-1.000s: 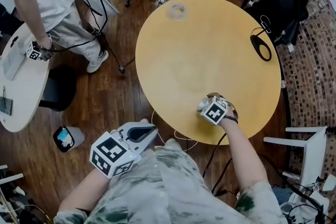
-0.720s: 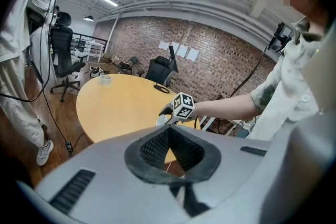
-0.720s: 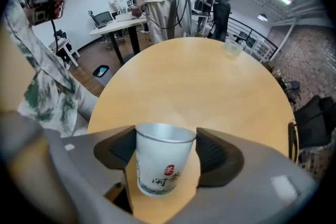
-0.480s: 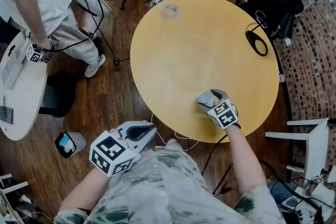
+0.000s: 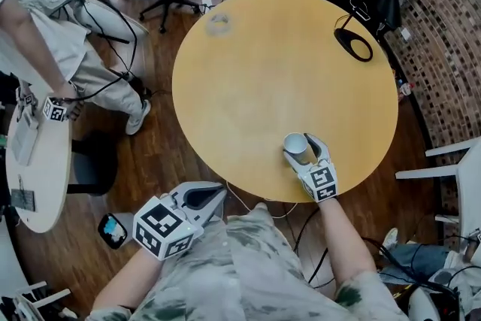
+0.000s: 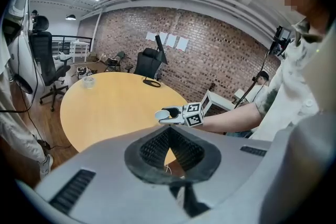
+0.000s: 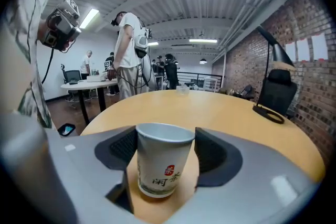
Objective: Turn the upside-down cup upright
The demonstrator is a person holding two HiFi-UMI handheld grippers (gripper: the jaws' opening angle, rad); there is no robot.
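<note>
Standing upright near the close edge of the round yellow table (image 5: 278,79), the white paper cup (image 7: 164,160) had its open mouth facing up and its base flat on the wood. Red and dark print showed on its side. The right gripper (image 5: 304,154) lay low on the tabletop with its jaws spread to either side of the cup. The pad on the view's left sat just against the cup wall, while a strip of bare table showed between the cup and the other pad (image 7: 212,152).

The left gripper (image 5: 214,194) hung off the table, over the dark wooden floor (image 5: 150,139) beside the person's body. Its jaws were pressed together at the tips with nothing between them.

On the far side of the table stood a small clear container (image 5: 218,22), and a black desk lamp (image 5: 353,41) rested near the right rim, both well apart from the cup. Another person (image 5: 52,41) stood by a white side table (image 5: 45,177) on the left.
</note>
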